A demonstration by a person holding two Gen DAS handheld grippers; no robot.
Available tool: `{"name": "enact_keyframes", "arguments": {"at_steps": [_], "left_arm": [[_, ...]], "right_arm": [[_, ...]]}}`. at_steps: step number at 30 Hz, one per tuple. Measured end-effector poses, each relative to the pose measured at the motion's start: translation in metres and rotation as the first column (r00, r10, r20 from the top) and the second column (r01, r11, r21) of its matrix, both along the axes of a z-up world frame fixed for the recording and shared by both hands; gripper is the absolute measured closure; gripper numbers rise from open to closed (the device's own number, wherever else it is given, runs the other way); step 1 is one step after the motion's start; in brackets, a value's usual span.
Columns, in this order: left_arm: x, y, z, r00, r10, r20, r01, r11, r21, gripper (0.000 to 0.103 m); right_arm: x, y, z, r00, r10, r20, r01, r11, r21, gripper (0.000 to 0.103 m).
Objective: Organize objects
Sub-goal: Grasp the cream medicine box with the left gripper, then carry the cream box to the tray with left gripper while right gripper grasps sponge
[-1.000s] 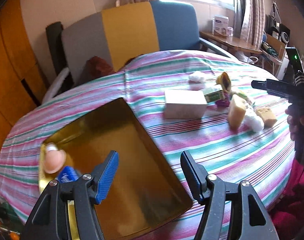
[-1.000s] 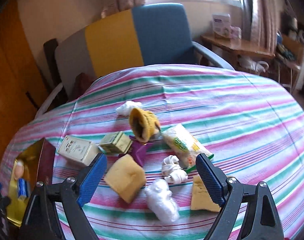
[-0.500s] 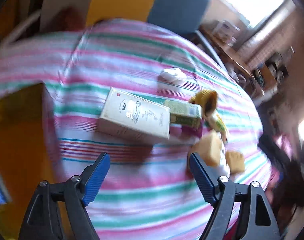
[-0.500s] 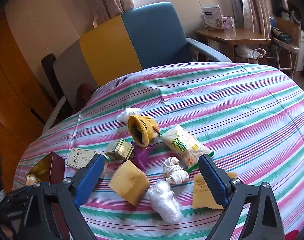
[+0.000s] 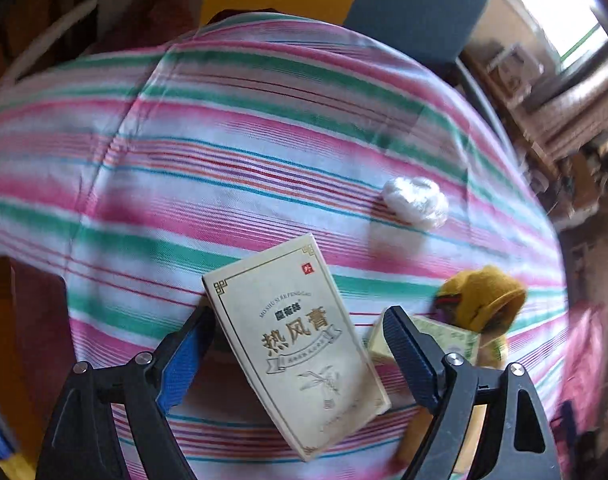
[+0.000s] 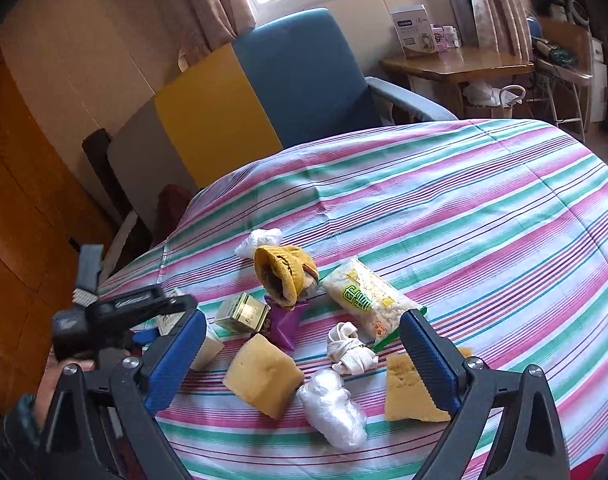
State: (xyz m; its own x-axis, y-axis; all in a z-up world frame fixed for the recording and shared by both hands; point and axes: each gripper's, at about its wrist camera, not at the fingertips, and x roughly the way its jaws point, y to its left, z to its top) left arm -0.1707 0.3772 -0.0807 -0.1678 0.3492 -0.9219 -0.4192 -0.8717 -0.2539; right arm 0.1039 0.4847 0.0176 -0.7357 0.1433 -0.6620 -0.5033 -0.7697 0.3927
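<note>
Jaws on my left gripper [image 5: 292, 344] stand wide, having just opened to full spread, and the cream box [image 5: 296, 344] lies flat on the striped cloth [image 5: 224, 160] between them, tilted, with neither pad pressing it. Just right of the right pad I see a small green carton [image 5: 452, 340], then the yellow knit hat [image 5: 480, 300]; a white wad [image 5: 416, 202] lies farther off. Beyond the box the cloth runs bare to the table edge. My right gripper [image 6: 302, 354] has also just been opening, its jaws gaping over a yellow sponge [image 6: 264, 376], a plastic wad [image 6: 332, 408] and knotted white cloth [image 6: 350, 350], touching none of them.
</note>
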Motion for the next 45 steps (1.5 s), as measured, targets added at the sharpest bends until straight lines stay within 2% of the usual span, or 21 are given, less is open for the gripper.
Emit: {"name": "enact_keyframes", "arguments": {"at_steps": [1,4,8,14,20,26,32,33,35,36,38,41,45], "left_arm": [[0.004,0.0,0.0,1.0,-0.018,-0.016,0.018,1.0,-0.017,0.019],[0.016,-0.008,-0.002,0.998,-0.054,-0.036,0.054,0.999,0.001,0.042],[0.04,-0.019,0.006,0.987,-0.115,-0.115,0.116,0.993,0.004,0.05],[0.072,-0.053,0.032,0.971,-0.145,-0.188,0.156,0.987,0.047,0.051],[0.093,-0.082,0.052,0.965,-0.151,-0.212,0.171,0.982,0.075,0.051],[0.11,-0.106,0.062,0.963,-0.127,-0.239,0.153,0.984,0.094,0.051],[0.128,-0.138,0.08,0.94,-0.094,-0.328,0.131,0.987,0.092,0.051],[0.132,-0.143,0.084,0.935,-0.091,-0.344,0.131,0.987,0.097,0.051],[0.138,-0.151,0.091,0.92,-0.08,-0.384,0.117,0.99,0.074,0.051],[0.14,-0.157,0.095,0.92,-0.075,-0.384,0.117,0.989,0.088,0.051],[0.146,-0.169,0.102,0.912,-0.062,-0.407,0.109,0.989,0.095,0.051],[0.154,-0.184,0.109,0.892,-0.048,-0.449,0.095,0.992,0.083,0.051],[0.154,-0.21,0.108,0.904,-0.002,-0.429,0.045,0.995,0.092,0.051]], "right_arm": [[0.0,0.001,0.0,1.0,-0.003,0.001,0.003,1.0,-0.001,0.005],[0.001,0.005,-0.001,1.0,-0.012,0.004,0.012,1.0,-0.008,0.005],[0.0,0.006,-0.004,1.0,0.0,0.007,0.0,1.0,-0.019,0.005],[-0.016,-0.014,-0.014,0.992,0.115,0.045,-0.115,0.993,-0.006,0.014],[-0.035,-0.042,-0.027,0.969,0.224,0.104,-0.23,0.972,0.05,0.015],[-0.052,-0.059,-0.048,0.947,0.267,0.18,-0.286,0.954,0.09,0.015],[-0.065,-0.075,-0.069,0.921,0.3,0.247,-0.337,0.933,0.123,0.016],[-0.067,-0.077,-0.072,0.916,0.305,0.258,-0.346,0.93,0.127,0.018],[-0.07,-0.082,-0.077,0.904,0.309,0.296,-0.364,0.918,0.154,0.049],[-0.069,-0.083,-0.077,0.905,0.295,0.307,-0.361,0.914,0.187,0.053],[-0.067,-0.08,-0.074,0.91,0.302,0.284,-0.357,0.919,0.166,0.058],[-0.065,-0.083,-0.066,0.917,0.298,0.265,-0.355,0.912,0.204,0.06],[-0.064,-0.094,-0.058,0.912,0.32,0.256,-0.38,0.895,0.235,0.06]]}}
